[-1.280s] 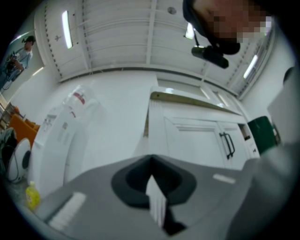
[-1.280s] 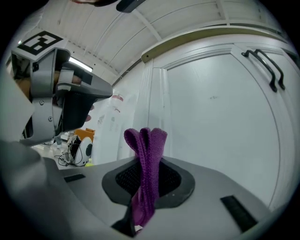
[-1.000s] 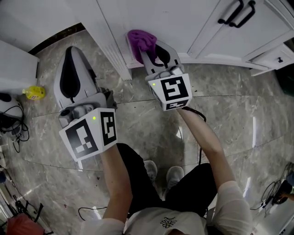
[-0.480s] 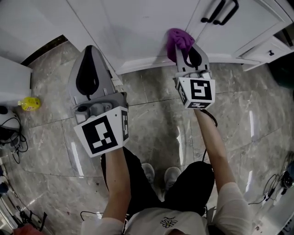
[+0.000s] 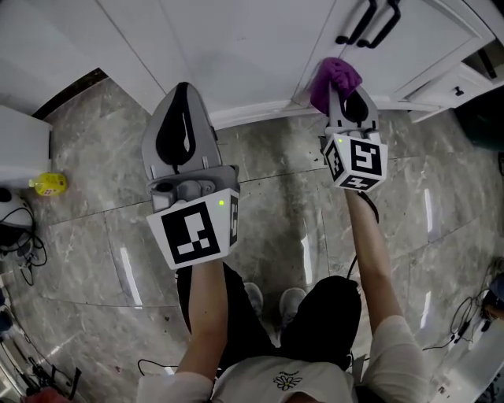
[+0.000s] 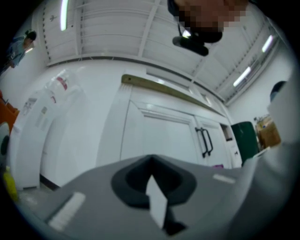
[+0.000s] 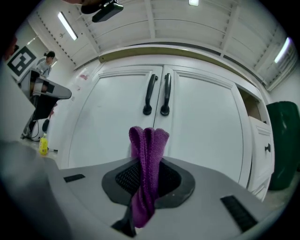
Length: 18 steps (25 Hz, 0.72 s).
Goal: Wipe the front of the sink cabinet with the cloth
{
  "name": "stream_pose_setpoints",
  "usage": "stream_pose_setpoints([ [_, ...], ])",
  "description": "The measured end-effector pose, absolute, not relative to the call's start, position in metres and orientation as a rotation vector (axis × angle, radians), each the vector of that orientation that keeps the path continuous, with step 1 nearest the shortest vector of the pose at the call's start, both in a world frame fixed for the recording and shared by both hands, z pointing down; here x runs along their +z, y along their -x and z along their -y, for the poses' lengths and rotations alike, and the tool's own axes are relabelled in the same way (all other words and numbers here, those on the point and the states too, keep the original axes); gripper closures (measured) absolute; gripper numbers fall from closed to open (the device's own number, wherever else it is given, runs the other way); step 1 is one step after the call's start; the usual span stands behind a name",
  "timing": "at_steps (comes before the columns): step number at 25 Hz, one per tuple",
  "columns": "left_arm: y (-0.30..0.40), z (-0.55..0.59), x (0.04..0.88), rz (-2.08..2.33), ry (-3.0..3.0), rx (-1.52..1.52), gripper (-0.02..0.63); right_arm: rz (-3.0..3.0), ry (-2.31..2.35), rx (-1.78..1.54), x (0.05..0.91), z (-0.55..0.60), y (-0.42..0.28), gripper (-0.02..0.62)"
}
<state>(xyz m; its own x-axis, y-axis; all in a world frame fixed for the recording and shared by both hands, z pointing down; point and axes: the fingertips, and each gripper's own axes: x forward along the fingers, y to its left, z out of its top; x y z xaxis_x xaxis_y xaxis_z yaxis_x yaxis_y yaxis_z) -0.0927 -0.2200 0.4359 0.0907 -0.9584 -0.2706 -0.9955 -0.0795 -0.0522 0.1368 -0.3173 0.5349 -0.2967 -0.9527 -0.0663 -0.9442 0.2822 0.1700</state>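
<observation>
Head view and both gripper views. The sink cabinet [image 5: 236, 47] fills the top of the head view; its base strip [image 5: 252, 112] meets the stone floor [image 5: 276, 205] along a slanting line. The floor between the two grippers and in front of the doors lies open. To the far left a white unit [image 5: 16, 153], a yellow bottle [image 5: 49, 184] and loose cables [image 5: 20, 228] crowd the edge. To the right a green bin [image 7: 281, 145] stands beside the cabinet.

The right gripper [image 5: 346, 88] has its jaws clamped on the cloth [image 5: 335, 77], a purple, knitted, folded strip that stands up past the jaw tips. The cloth sits low on the left door, below the pair of black handles [image 5: 366, 24] and near the door seam; whether it touches the panel cannot be told.

The left gripper [image 5: 183, 90] has its jaws together with nothing between them. It points at the plain panel to the left, apart from the cloth.
</observation>
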Motion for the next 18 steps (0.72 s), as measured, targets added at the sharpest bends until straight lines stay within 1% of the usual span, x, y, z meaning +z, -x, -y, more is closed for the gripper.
stream_pose_setpoints([
  [5, 0.101, 0.211, 0.413, -1.996, 2.148, 0.318, 0.601, 2.549, -1.766, -0.215, 0.526, 0.293, -0.116, 0.540],
  [10, 0.138, 0.216, 0.392, -1.998, 2.139, 0.432, 0.601, 2.798, -1.484, -0.187, 0.535, 0.263, -0.036, 0.540],
  [13, 0.158, 0.216, 0.406, -2.023, 2.047, 0.384, 0.601, 2.904, -1.345, -0.173, 0.555, 0.256, 0.019, 0.540],
  [18, 0.171, 0.202, 0.458, -2.087, 1.971, 0.282, 0.601, 3.004, -1.171, -0.194, 0.579, 0.247, 0.098, 0.540],
])
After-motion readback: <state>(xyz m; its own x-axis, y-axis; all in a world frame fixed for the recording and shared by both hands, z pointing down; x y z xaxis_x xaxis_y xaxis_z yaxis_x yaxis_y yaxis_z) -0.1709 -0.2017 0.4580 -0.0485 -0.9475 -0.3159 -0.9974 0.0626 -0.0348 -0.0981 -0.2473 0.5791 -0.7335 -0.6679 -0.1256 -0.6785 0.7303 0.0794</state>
